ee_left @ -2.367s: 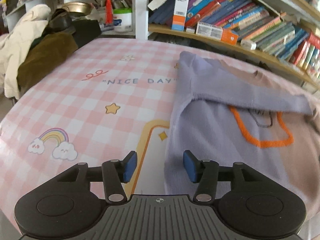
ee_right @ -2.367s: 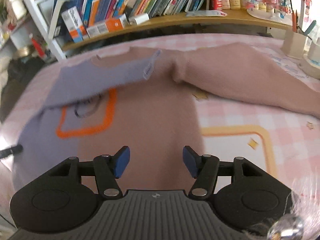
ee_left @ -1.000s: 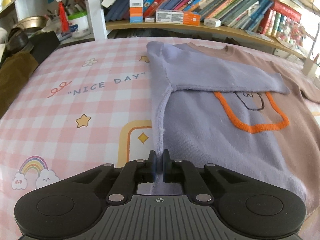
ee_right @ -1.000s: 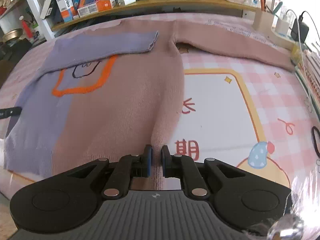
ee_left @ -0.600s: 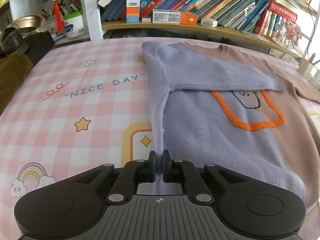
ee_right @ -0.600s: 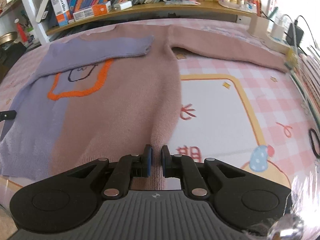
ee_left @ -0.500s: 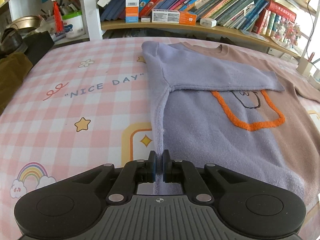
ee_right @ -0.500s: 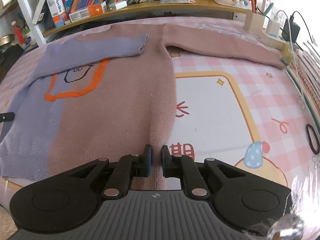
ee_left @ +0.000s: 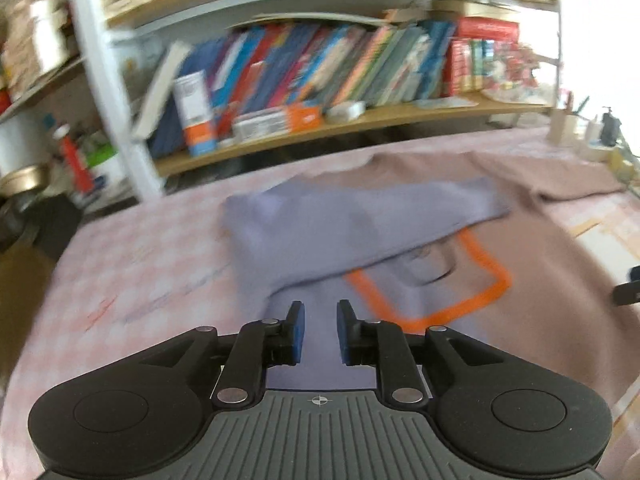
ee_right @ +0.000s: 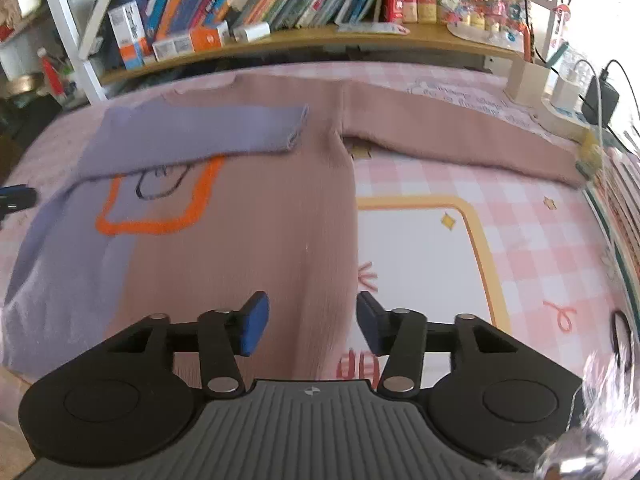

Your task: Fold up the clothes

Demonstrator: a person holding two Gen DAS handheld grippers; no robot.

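Observation:
A lilac and dusty-pink sweater (ee_right: 248, 216) with an orange outline lies flat on the pink checked tablecloth (ee_right: 560, 248). Its lilac sleeve (ee_right: 200, 136) is folded across the chest; the pink sleeve (ee_right: 460, 136) stretches out to the right. In the left wrist view the sweater (ee_left: 400, 248) is blurred by motion. My left gripper (ee_left: 320, 332) is partly open and empty above the lilac side. My right gripper (ee_right: 310, 326) is open and empty above the sweater's pink hem.
A bookshelf (ee_right: 280, 12) full of books runs along the table's far side. A wooden holder, chargers and cables (ee_right: 568, 84) sit at the far right. The other gripper's tip (ee_right: 16, 198) shows at the left edge.
Both grippers have let go of the sweater's hem and opened. The left gripper has swung up and forward fast, blurring its view. The right gripper has lifted slightly.

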